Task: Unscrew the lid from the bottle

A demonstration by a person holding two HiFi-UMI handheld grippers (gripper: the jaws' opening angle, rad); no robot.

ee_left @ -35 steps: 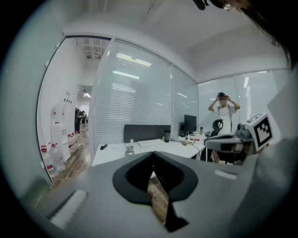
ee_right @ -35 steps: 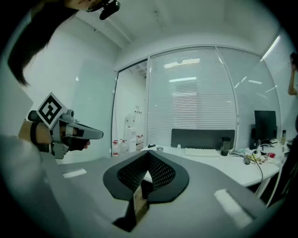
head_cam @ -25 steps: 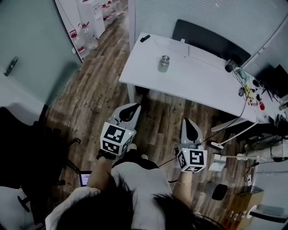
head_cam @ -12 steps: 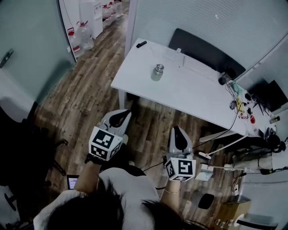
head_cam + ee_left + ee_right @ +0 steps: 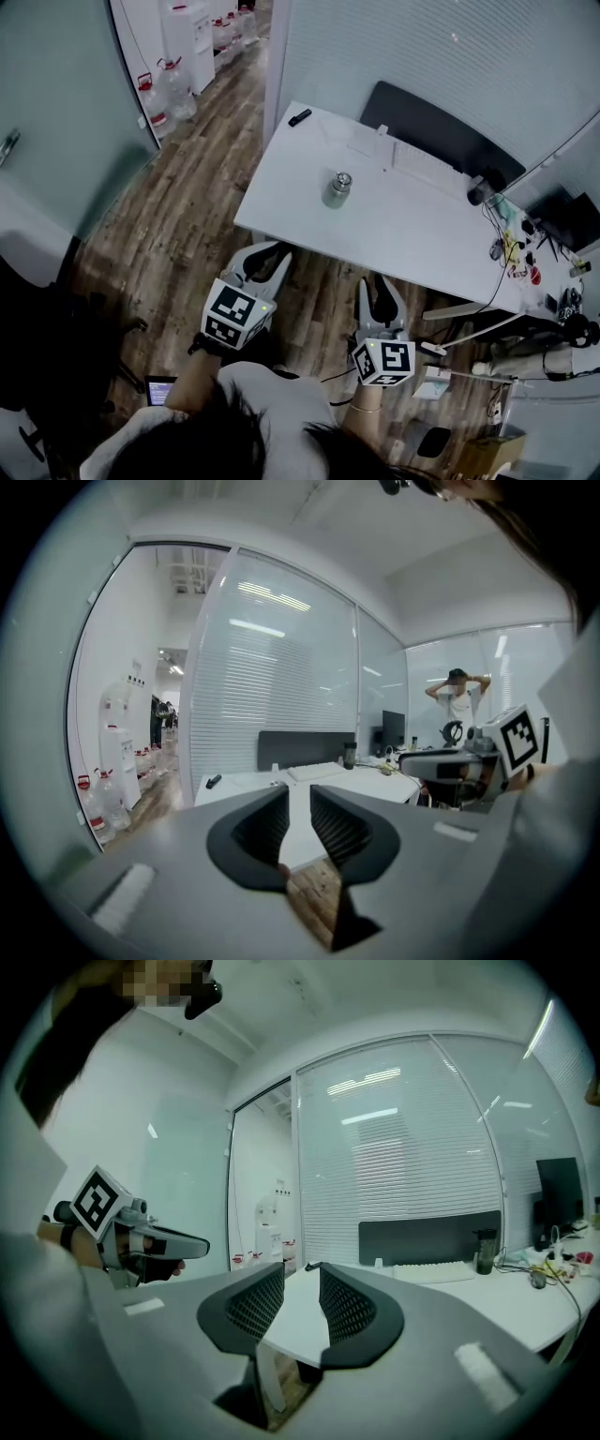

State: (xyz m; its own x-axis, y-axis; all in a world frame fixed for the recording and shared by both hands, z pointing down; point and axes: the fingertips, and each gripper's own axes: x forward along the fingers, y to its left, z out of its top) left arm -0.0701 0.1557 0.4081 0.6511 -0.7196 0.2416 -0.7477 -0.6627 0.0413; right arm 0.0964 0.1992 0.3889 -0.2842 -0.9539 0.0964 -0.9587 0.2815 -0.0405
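Both grippers have advanced toward the white rectangular table (image 5: 412, 220), where the squat clear bottle with silver screw lid (image 5: 337, 187) stands upright ahead between them, slightly nearer the left gripper (image 5: 267, 260), pressed together and empty, than the right gripper (image 5: 379, 292), whose empty jaws have just been opening.

An office: a white desk (image 5: 403, 225) with a keyboard (image 5: 424, 166), a monitor (image 5: 393, 726), blind-covered glass partitions (image 5: 272, 658)
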